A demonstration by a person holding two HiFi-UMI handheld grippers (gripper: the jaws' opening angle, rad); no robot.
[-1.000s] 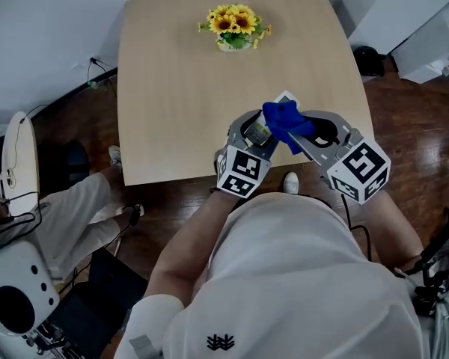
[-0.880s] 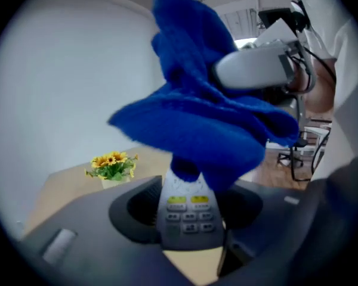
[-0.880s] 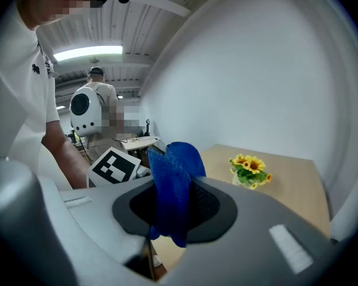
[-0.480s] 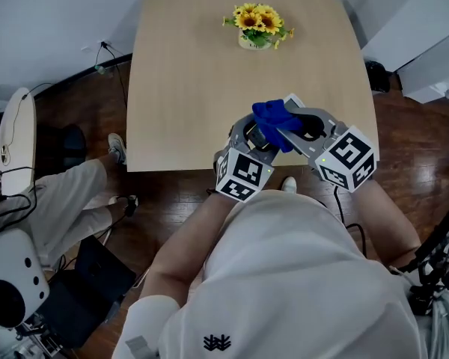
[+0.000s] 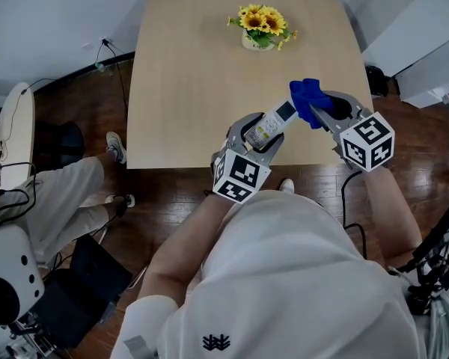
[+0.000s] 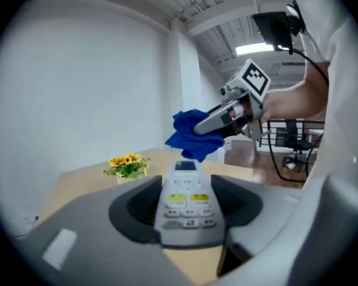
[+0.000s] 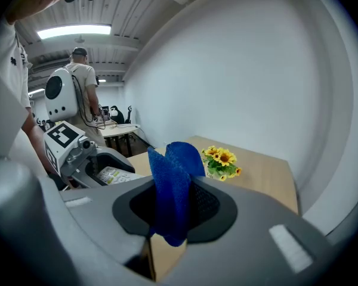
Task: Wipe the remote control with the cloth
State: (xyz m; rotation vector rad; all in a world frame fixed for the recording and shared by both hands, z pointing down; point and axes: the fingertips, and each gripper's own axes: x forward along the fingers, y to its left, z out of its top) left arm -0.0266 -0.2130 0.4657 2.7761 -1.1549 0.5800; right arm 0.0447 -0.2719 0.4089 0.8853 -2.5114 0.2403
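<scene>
Inspection of the work in hand.

**Grip:** The left gripper (image 5: 263, 132) is clamped on the remote control (image 6: 185, 198). Its jaws press on both long sides of the lower body, keypad face up. The right gripper (image 5: 319, 112) is closed on a blue cloth (image 7: 172, 189). The cloth is pinched between the jaws, with a folded bunch standing up past them and a short tail hanging below.

**Position:** Both items are held in the air over the near edge of the bench (image 5: 187, 81), not resting on it. The remote control points away from the person and toward the right gripper. The cloth sits at its far end, just beside the display window. Whether the two actually touch cannot be confirmed from any view. A small pot of flowers (image 5: 260, 28) stands at the far side of the bench, well apart from the work.

**Progress, as judged:** Pick-up of both items is complete and they are brought together for wiping. The pictures do not show how much of the surface has been wiped. The keypad face, sides and back should be treated as outstanding. The part under the left jaws cannot be reached without a change of grip.
</scene>
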